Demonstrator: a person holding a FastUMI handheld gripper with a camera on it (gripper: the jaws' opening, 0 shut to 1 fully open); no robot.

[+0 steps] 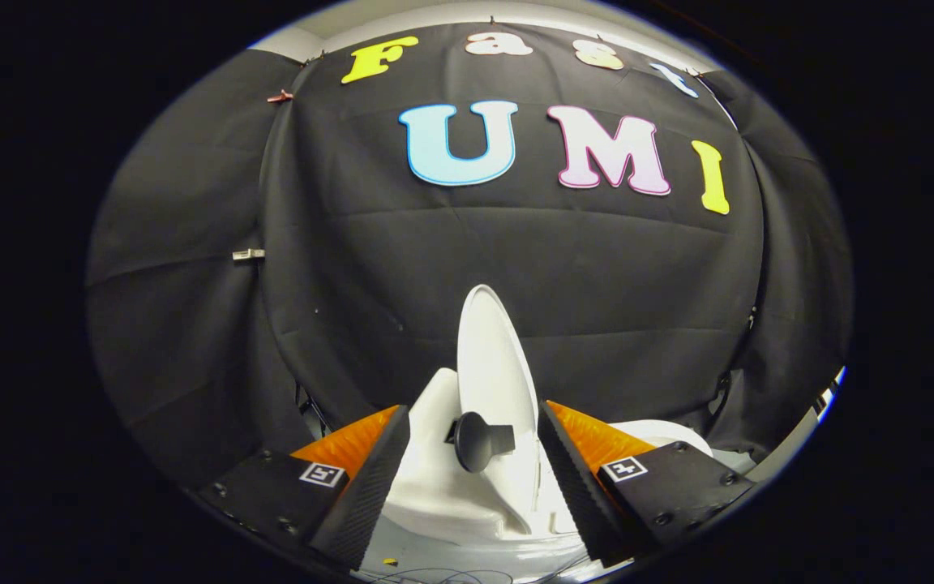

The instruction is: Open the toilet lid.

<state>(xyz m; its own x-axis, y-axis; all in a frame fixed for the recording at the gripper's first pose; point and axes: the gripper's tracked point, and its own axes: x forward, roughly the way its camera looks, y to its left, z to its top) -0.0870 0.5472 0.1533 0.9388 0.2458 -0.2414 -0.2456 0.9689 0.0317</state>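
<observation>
Item: gripper point(473, 474). Two fingers enter from about 7 o'clock and 5 o'clock and converge slightly toward 12 o'clock. They stand wide apart, with a broad gap between the inner pads. Nothing is pinched between them; neither pad presses on any object. Each finger body carries a small square marker tag near its base. The tool is pitched slightly down and forward, aimed along the toilet toward the booth's back wall.

Item: toilet lid point(493, 365). White, oval, raised to stand nearly upright on edge. It rises from between the fingers toward 12 o'clock, its upper tip well beyond the fingertips, seen against the black cloth. Its lower part sits in the gap between the two fingers, nearer the right one; whether it touches that finger cannot be told.

Item: dark knob point(479, 440). Rounded, with a short stub at 3 o'clock, set on the lid's lower face, midway between the fingers and apart from both.

Item: toilet body point(434, 487). White, glossy, under and between the fingers, spreading toward 6 o'clock.

Item: black cloth wall point(516, 268). Draped, creased, behind the lid.
</observation>
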